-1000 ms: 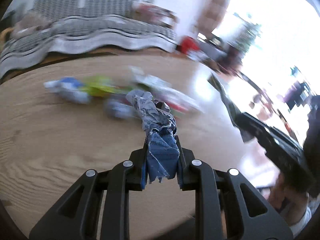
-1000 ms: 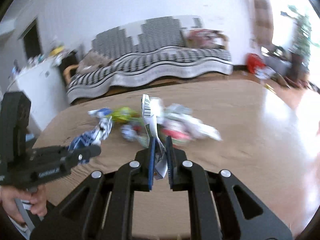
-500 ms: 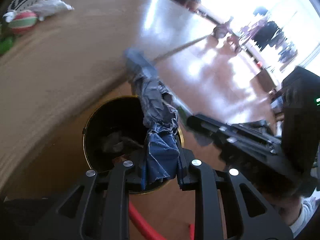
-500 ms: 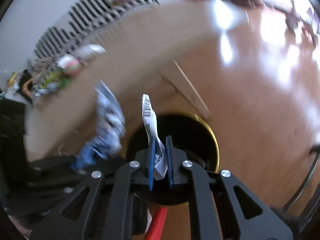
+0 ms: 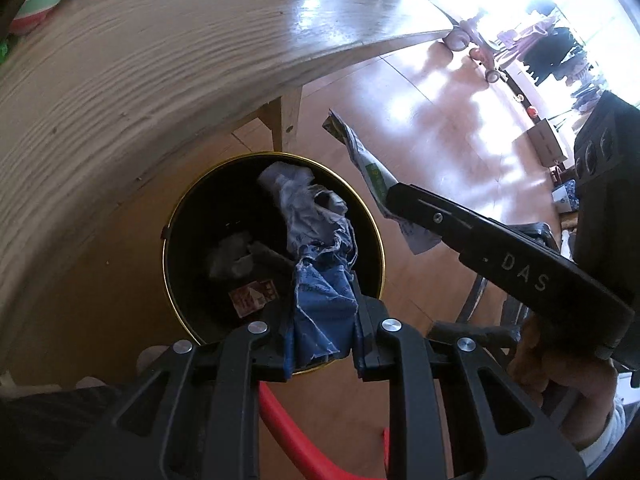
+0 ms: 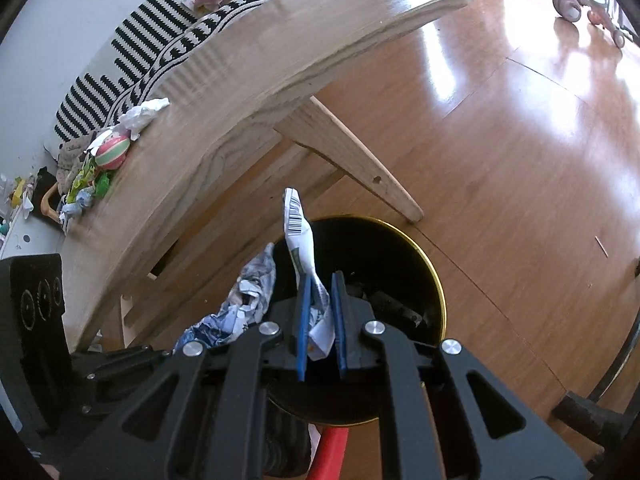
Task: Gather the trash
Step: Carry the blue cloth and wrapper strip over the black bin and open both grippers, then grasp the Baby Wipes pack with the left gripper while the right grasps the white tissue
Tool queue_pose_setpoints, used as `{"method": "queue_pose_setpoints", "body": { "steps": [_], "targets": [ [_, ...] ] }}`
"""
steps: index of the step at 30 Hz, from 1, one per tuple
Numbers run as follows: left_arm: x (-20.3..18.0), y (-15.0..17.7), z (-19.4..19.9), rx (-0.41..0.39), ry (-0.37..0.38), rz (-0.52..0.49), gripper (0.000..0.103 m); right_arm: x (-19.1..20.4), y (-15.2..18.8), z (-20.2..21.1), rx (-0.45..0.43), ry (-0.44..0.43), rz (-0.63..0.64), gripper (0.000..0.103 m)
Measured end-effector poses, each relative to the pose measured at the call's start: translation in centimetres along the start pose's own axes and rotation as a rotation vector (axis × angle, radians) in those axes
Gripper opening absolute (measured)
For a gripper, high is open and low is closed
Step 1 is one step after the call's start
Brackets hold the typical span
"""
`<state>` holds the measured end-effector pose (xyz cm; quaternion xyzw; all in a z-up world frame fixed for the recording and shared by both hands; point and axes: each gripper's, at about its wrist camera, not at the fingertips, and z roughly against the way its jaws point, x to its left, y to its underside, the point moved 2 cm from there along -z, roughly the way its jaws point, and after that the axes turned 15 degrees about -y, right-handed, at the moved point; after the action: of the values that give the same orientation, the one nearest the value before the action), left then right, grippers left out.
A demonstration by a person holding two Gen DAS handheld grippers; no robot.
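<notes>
My left gripper (image 5: pixel 323 300) is shut on a crumpled blue and white wrapper (image 5: pixel 320 280) and holds it over the black bin with a gold rim (image 5: pixel 176 280). My right gripper (image 6: pixel 320 312) has its jaws a little apart around a thin white wrapper with a barcode (image 6: pixel 298 232), held above the same bin (image 6: pixel 436 280). The right gripper also shows in the left wrist view (image 5: pixel 400 196), with its wrapper (image 5: pixel 368 168) beside the bin's right rim. The blue wrapper shows in the right wrist view (image 6: pixel 248 300). Some trash (image 5: pixel 248 292) lies in the bin.
The wooden table (image 5: pixel 160 52) stands over the bin, its leg (image 6: pixel 352 152) just behind it. More trash (image 6: pixel 112 148) lies on the table's far part. A red bar (image 5: pixel 288 432) sits below my grippers. A striped sofa (image 6: pixel 152 40) stands behind the table.
Both grippers swung from the table top down to the bin with their wrappers. The right gripper's jaws have parted a little around its wrapper.
</notes>
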<state>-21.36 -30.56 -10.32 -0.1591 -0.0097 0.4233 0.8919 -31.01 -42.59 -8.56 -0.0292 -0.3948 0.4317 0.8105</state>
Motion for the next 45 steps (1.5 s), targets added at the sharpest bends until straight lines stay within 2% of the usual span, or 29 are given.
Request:
{"method": "queue_pose_setpoints", "body": {
  "steps": [2,3,4,5,6,8,12,15,17,19,21,23,25,29,30,33,36,39,43,45],
  "targets": [
    [-0.5,0.0,-0.2,0.031,-0.014,-0.016,0.023,-0.1,-0.2,0.0,-0.003,-0.006,-0.016,0.011],
    [-0.8,0.0,-0.5,0.051,-0.027,-0.023,0.041,-0.2,-0.4,-0.1,-0.005,-0.012,-0.023,0.012],
    [-0.9,0.1,-0.9,0.066,-0.032,-0.026,0.075,-0.3,-0.5,0.0,-0.007,-0.021,-0.036,0.013],
    [-1.0,0.2,-0.8,0.059,-0.033,-0.02,0.088,-0.6,-0.7,0.1,-0.006,-0.034,-0.058,0.024],
    [-1.0,0.3,-0.6,0.043,-0.028,-0.013,0.093,-0.7,-0.8,0.1,-0.007,-0.034,-0.068,0.059],
    [-0.7,0.3,-0.2,0.03,-0.024,0.003,0.093,-1.5,-1.1,0.9,-0.032,-0.037,-0.123,0.094],
    [0.3,0.0,2.3,-0.018,-0.03,0.052,0.094,-2.4,-1.6,2.5,-0.074,-0.03,-0.17,0.096],
    [0.7,-0.7,7.2,-0.129,-0.042,-0.042,0.097,-1.8,-2.0,4.0,-0.135,0.045,-0.097,0.096],
    [2.2,-1.2,10.5,-0.225,-0.125,-0.073,0.097,-0.8,-2.4,4.8,-0.181,0.102,-0.012,0.096],
    [4.8,-1.6,13.2,-0.292,-0.205,-0.027,0.097,0.2,-2.9,5.1,-0.205,0.135,0.044,0.096],
    [9.2,-1.9,15.6,-0.35,-0.272,0.084,0.097,2.0,-3.6,5.1,-0.237,0.138,0.107,0.096],
    [13.4,-1.6,16.8,-0.381,-0.373,0.177,0.097,3.9,-4.2,4.3,-0.245,0.127,0.163,0.096],
    [18.4,-1.1,17.4,-0.371,-0.476,0.25,0.097,6.4,-5.0,3.0,-0.24,0.098,0.23,0.096],
    [26.8,-0.4,18.1,-0.348,-0.619,0.375,0.097,11.5,-7.6,-0.9,-0.19,0.069,0.377,0.096],
    [28.5,-0.3,18.4,-0.336,-0.633,0.405,0.097,12.7,-8.4,-1.9,-0.176,0.067,0.408,0.096],
    [33.3,-0.6,18.8,-0.301,-0.633,0.495,0.097,15.9,-10.8,-4.6,-0.135,0.073,0.501,0.096],
    [35.8,-2.2,19.3,-0.298,-0.62,0.536,0.097,18.9,-13.3,-6.8,-0.118,0.069,0.572,0.096],
    [36.8,-4.5,18.5,-0.29,-0.617,0.534,0.097,20.6,-15.2,-8.7,-0.107,0.063,0.611,0.096],
    [37.1,-7.7,15.2,-0.235,-0.607,0.491,0.097,22.1,-16.6,-11.8,-0.065,0.058,0.649,0.096],
    [37.9,-8.9,13.7,-0.212,-0.63,0.49,0.097,22.1,-17.0,-13.2,-0.046,0.047,0.657,0.096]
  ]
}}
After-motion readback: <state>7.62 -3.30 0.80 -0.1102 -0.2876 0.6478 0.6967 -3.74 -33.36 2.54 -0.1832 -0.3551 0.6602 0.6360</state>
